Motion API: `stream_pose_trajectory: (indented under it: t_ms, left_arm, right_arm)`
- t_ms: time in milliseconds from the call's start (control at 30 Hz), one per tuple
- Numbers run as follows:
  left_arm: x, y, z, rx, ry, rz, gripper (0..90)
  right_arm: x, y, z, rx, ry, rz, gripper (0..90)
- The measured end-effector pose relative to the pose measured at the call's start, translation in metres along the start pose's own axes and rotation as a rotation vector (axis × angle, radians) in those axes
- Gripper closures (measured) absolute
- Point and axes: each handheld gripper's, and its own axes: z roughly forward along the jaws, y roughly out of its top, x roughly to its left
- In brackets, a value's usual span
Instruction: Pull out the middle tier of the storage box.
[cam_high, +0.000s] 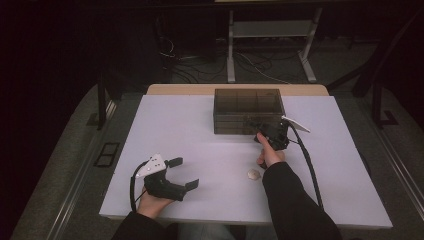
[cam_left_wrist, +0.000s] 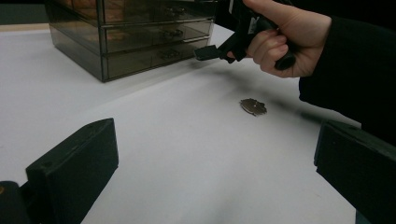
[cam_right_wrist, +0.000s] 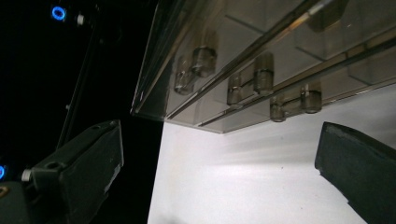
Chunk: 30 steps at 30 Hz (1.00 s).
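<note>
A: What's the setting?

B: A white table (cam_high: 200, 150) with a pale wooden edge at the far side, in a dark room. Beyond it stand a light metal frame (cam_high: 272, 40) and loose cables (cam_high: 200, 60) on the floor.

A: And what's on the table, counted?

B: One smoky, see-through drawer box (cam_high: 248, 111) near the far edge, with three drawer fronts stacked one above the other and a knob on each in the right gripper view. One small pale disc (cam_high: 254, 174) lies nearer the person, just beside the right forearm. Two grippers, one per hand.

A: Their state?

B: The left gripper (cam_high: 183, 173) is held over the near left part of the table, jaws wide apart, gripping nothing. The right gripper (cam_left_wrist: 208, 51) is close up to the front of the drawer box at its right end; its jaws stand well apart too, with nothing between them.

A: Any writing or brands?

B: None I can read.
</note>
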Motion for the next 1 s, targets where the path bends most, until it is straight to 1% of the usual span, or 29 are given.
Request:
stream_pose_trajectory:
  t_ms: [67, 100, 133, 167, 233, 267, 333, 500, 600, 633, 833, 867, 967, 1000]
  left_arm:
    - [0.0, 0.0, 0.0, 0.0, -0.001, 0.0, 0.0]
    - [0.0, 0.0, 0.0, 0.0, -0.002, 0.0, 0.0]
    - [0.0, 0.0, 0.0, 0.0, -0.002, 0.0, 0.0]
    - [0.0, 0.0, 0.0, -0.001, -0.004, -0.001, 0.0]
    - [0.0, 0.0, -0.001, -0.002, -0.005, -0.002, 0.0]
    - [0.0, 0.0, -0.001, -0.002, -0.006, -0.002, 0.0]
    - [0.0, 0.0, -0.001, -0.001, -0.006, -0.002, 0.0]
    - [0.0, 0.0, 0.0, 0.0, -0.006, -0.001, 0.0]
    - [0.0, 0.0, 0.0, 0.001, -0.005, -0.002, 0.0]
    - [0.0, 0.0, 0.0, 0.0, -0.005, -0.002, 0.0]
    - [0.0, 0.0, 0.0, -0.001, -0.004, -0.002, 0.0]
    - [0.0, 0.0, 0.0, 0.0, -0.003, -0.002, 0.0]
    - [0.0, 0.0, 0.0, 0.0, -0.003, -0.002, 0.0]
    - [0.0, 0.0, 0.0, -0.001, -0.003, -0.002, 0.0]
  right_arm:
    - [-0.001, -0.001, 0.001, -0.023, -0.015, 0.016, 0.9]
    - [-0.003, -0.002, 0.001, -0.035, -0.013, 0.022, 9.6]
    - [-0.005, -0.004, 0.0, -0.063, 0.003, 0.032, 16.3]
    - [-0.006, -0.004, -0.001, -0.079, 0.004, 0.042, 16.4]
    - [-0.007, -0.005, -0.001, -0.089, -0.013, 0.04, 16.9]
    - [-0.008, -0.005, 0.0, -0.091, -0.017, 0.039, 20.8]
    - [-0.009, -0.005, -0.001, -0.103, -0.023, 0.043, 23.6]
    - [-0.01, -0.005, 0.0, -0.1, -0.032, 0.025, 32.1]
    - [-0.012, -0.006, 0.001, -0.088, -0.034, 0.038, 35.2]
    - [-0.013, -0.006, 0.001, -0.092, -0.035, 0.032, 36.4]
    - [-0.015, -0.005, 0.002, -0.094, -0.039, 0.042, 44.3]
    - [-0.016, -0.004, 0.002, -0.101, -0.039, 0.035, 45.6]
    - [-0.017, -0.004, 0.003, -0.105, -0.038, 0.053, 49.6]
    - [-0.017, -0.004, 0.003, -0.101, -0.037, 0.066, 50.6]
